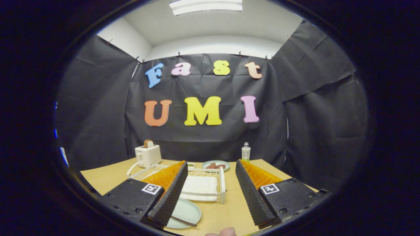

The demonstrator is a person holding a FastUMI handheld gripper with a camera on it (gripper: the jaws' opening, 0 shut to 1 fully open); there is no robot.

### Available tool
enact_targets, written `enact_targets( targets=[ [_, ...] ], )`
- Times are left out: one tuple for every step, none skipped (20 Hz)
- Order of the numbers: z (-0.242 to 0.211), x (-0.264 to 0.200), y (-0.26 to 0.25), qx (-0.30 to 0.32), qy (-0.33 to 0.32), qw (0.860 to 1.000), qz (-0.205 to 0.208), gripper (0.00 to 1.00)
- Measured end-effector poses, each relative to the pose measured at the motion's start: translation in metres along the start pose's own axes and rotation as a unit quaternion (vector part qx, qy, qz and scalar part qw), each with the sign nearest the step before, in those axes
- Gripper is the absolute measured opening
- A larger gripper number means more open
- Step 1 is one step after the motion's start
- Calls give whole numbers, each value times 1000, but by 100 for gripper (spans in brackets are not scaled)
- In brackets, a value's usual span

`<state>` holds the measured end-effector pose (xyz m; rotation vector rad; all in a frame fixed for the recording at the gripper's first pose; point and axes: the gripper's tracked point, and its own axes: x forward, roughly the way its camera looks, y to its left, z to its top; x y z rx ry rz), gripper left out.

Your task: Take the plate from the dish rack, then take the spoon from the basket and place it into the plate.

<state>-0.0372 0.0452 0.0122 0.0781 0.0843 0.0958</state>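
Spoon [183, 221] in plate [184, 211], task side of the table: the spoon's dark handle lies across the near part of the pale green plate, its long axis running from under my left finger out toward the plate's right rim, slightly angled toward me; the bowl end is hidden behind that finger, so I cannot tell how it faces. The plate sits flat on the wooden table [226, 213], just in front of the white dish rack [210, 186], its left part covered by my left finger. My gripper [211, 216] hangs wide apart above the table, both fingers clear of everything and holding nothing, the bare tabletop showing between them. The rack stands beyond the plate, between my fingers, with its white tray inside. Farther back, a second small plate with food [215, 165] rests near the booth wall, a white toaster [148, 155] with bread in its slot stands to the left, and a small bottle [245, 152] stands to the right. Open table runs right of the rack toward the far edge. A fingertip [226, 232] of my hand shows at the near table edge.
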Motion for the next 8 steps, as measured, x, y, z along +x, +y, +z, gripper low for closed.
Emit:
enact_targets(
  targets=[
    [0, 1, -1, -1, 0, 1000, -1, 94],
    [2, 1, -1, -2, -3, 1000, -3, 94],
    [3, 1, -2, -4, -5, 1000, -5, 94],
    [4, 1, -2, -6, -6, 1000, -6, 94],
    [4, 2, -1, -8, -6, 1000, -7, 94],
    [4, 2, -1, -8, -6, 1000, -7, 94],
    [3, 2, -1, -8, -6, 1000, -7, 94],
    [5, 2, 0, -9, -7, 1000, -8, 94]
  ],
)
